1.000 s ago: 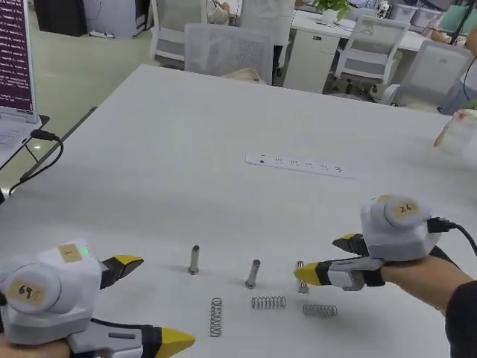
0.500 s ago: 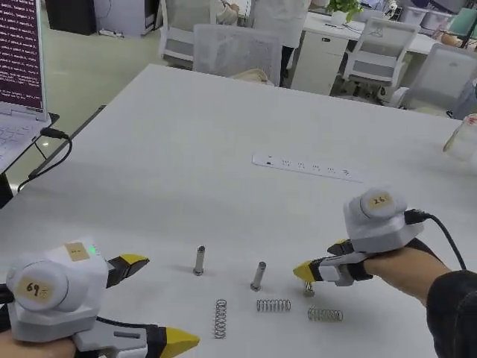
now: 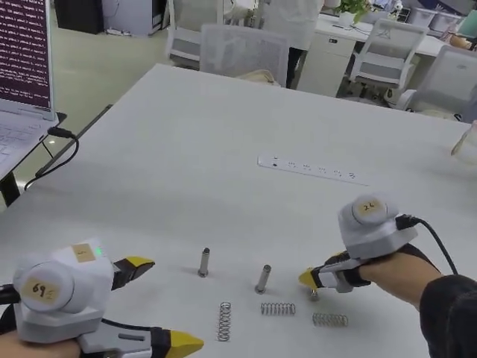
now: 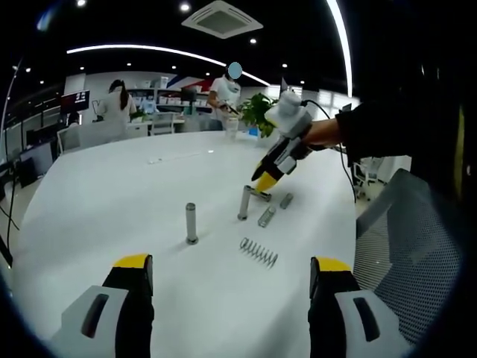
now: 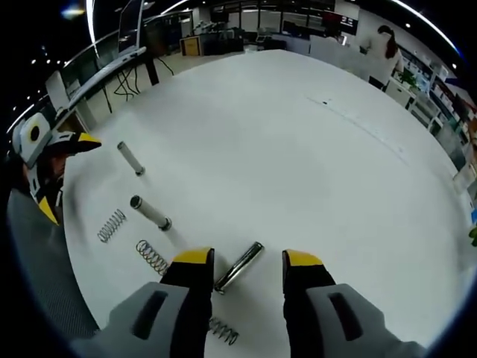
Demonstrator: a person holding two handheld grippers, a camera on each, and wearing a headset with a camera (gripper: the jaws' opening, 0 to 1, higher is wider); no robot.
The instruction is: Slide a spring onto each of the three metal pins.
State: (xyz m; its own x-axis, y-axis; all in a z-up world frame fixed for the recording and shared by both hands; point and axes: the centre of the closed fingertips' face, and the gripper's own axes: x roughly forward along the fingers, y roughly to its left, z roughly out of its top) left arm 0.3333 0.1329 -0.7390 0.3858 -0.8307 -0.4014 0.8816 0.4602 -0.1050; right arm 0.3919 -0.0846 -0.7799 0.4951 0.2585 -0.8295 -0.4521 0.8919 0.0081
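Note:
Three metal pins stand on the white table [image 3: 186, 149]: a left pin [image 3: 203, 262], a middle pin [image 3: 262, 278] and a right pin [image 3: 314, 293]. Three springs lie in front of them: a left spring [image 3: 224, 321], a middle spring [image 3: 278, 308] and a right spring [image 3: 329, 319]. My right gripper [image 3: 311, 280] is low over the right pin. In the right gripper view that pin [image 5: 238, 266] sits between the jaws of the right gripper [image 5: 247, 259], with gaps on both sides. My left gripper [image 3: 160, 302] stands open at the near left, holding nothing, facing the left pin [image 4: 191, 222] and the nearest spring [image 4: 258, 252].
A white power strip [image 3: 311, 168] lies across the middle of the table. A laptop [image 3: 26, 60] with a black cable [image 3: 52, 156] sits off the left edge. Office chairs [image 3: 242, 48] stand beyond the far edge, and a clear container [image 3: 468, 145] sits at the right edge.
My right gripper has dropped and rolled over the right pin, bringing its jaws around it. The left gripper, the other pins and the springs have stayed put; the head camera has shifted.

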